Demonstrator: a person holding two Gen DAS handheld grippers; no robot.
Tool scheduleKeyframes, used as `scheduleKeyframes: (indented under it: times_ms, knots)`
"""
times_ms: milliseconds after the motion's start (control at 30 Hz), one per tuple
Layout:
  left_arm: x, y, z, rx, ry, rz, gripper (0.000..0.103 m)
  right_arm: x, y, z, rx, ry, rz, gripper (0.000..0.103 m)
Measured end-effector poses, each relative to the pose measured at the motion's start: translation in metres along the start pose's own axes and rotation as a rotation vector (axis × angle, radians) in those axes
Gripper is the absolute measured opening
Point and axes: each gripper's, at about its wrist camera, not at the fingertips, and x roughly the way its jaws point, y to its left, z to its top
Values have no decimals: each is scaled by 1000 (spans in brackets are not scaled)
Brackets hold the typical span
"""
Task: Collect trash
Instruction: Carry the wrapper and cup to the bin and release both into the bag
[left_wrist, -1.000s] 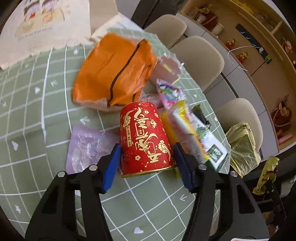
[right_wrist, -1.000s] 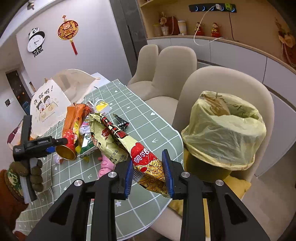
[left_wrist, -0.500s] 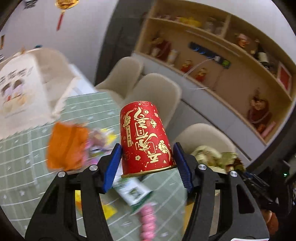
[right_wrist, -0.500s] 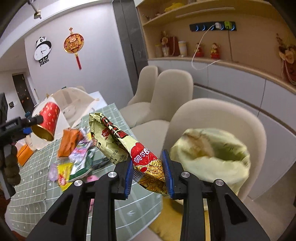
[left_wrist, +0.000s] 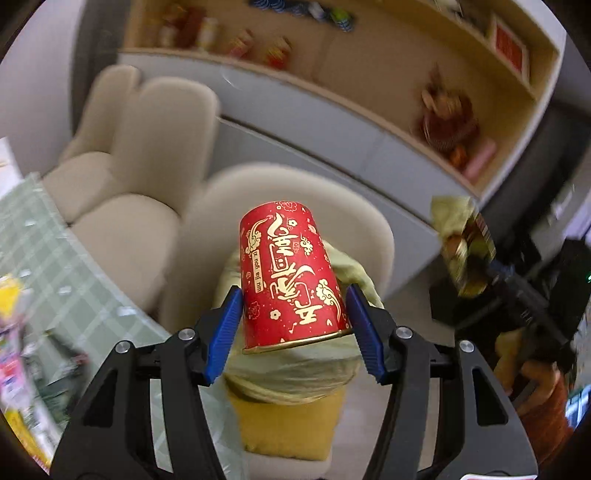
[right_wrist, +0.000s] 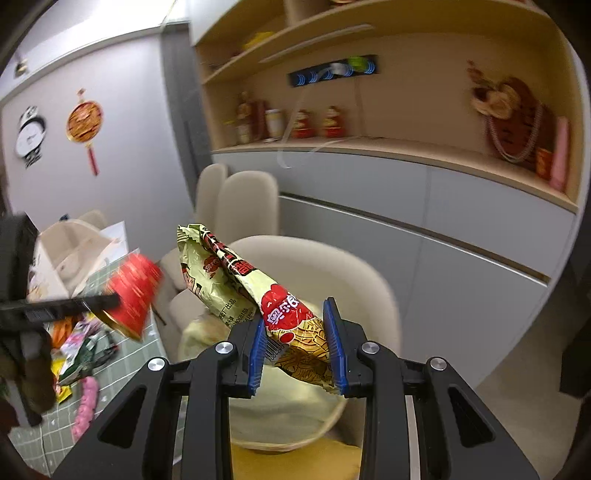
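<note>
Cup (left_wrist: 291, 273) held above lined bin (left_wrist: 295, 380) on chair (left_wrist: 207, 236) beside table (left_wrist: 48, 251).

one red paper cup (left_wrist: 291, 273) with gold lettering sits above the one yellow-green bin bag (left_wrist: 295, 373). one green-and-red snack wrapper (right_wrist: 258, 295) hangs over that bag too. three beige chairs (left_wrist: 147, 122) stand by the bag: one holds it, two are beyond. left of the bag, several blurred wrappers (right_wrist: 85, 343) lie on one green checked tablecloth (left_wrist: 48, 266), too smeared to count.

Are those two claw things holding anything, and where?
Left gripper clamps a red paper cup near its rim; right gripper pinches a snack wrapper at its lower end.
</note>
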Motion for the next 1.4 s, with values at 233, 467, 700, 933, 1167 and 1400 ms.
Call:
scheduleKeyframes:
  times_ms: [233, 467, 700, 933, 1167, 1400]
  knots:
    - [126, -46, 27, 67, 234, 4, 55, 12, -62, -4, 63, 27, -50, 29]
    - [176, -35, 17, 93, 425, 181, 56, 42, -94, -22, 132, 106, -31, 29]
    - [112, -26, 35, -8, 267, 54, 72, 82, -65, -12, 103, 131, 95, 29]
    - [31, 6, 22, -168, 100, 141, 72, 156, 12, -2, -68, 280, 235, 29]
    - [-28, 23, -14, -189, -18, 337, 72, 223, 60, -53, -262, 533, 247, 29]
    - [-51, 64, -55, -347, -17, 353, 72, 214, 47, -51, -198, 536, 204, 29]
